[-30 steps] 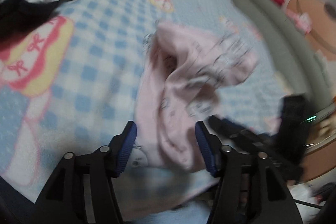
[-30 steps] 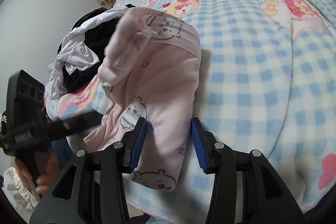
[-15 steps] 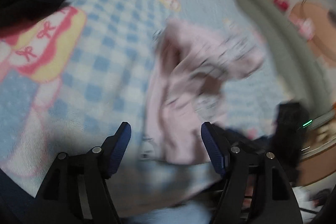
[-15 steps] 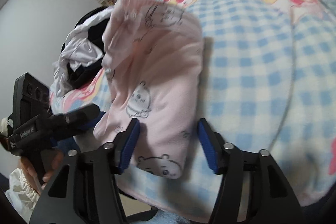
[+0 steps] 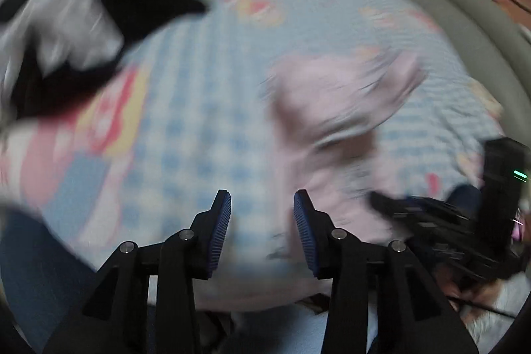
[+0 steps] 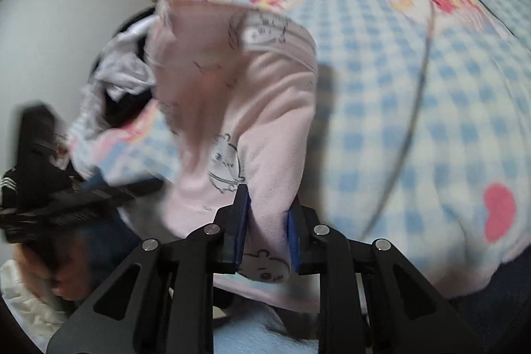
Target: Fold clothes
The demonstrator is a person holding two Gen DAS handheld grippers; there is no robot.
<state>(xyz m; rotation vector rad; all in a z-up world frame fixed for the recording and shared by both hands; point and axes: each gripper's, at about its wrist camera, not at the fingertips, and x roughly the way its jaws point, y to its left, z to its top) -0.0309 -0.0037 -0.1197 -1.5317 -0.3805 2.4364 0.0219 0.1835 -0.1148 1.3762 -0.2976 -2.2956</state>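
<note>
A pink garment (image 6: 265, 108) printed with small cartoon animals lies bunched on the blue checked blanket (image 6: 431, 88). My right gripper (image 6: 267, 204) is shut on the garment's near edge, and the cloth rises in a fold in front of it. In the blurred left wrist view the pink garment (image 5: 332, 108) is right of centre. My left gripper (image 5: 262, 198) is open over the blanket (image 5: 186, 121), just left of the garment, with no cloth between its fingers. The right gripper's black body (image 5: 431, 214) shows at the right edge there.
A heap of black and white clothes (image 5: 83, 22) sits at the blanket's far left, also visible behind the garment as a clothes heap (image 6: 122, 78). A grey-green padded edge (image 5: 448, 5) borders the blanket's right. A thin cable (image 6: 411, 108) crosses the blanket. A hand (image 6: 66, 271) holds the left gripper.
My right gripper has shut on the pink garment's near edge. My left gripper has swung left off the garment and stays open; its view is now motion-blurred.
</note>
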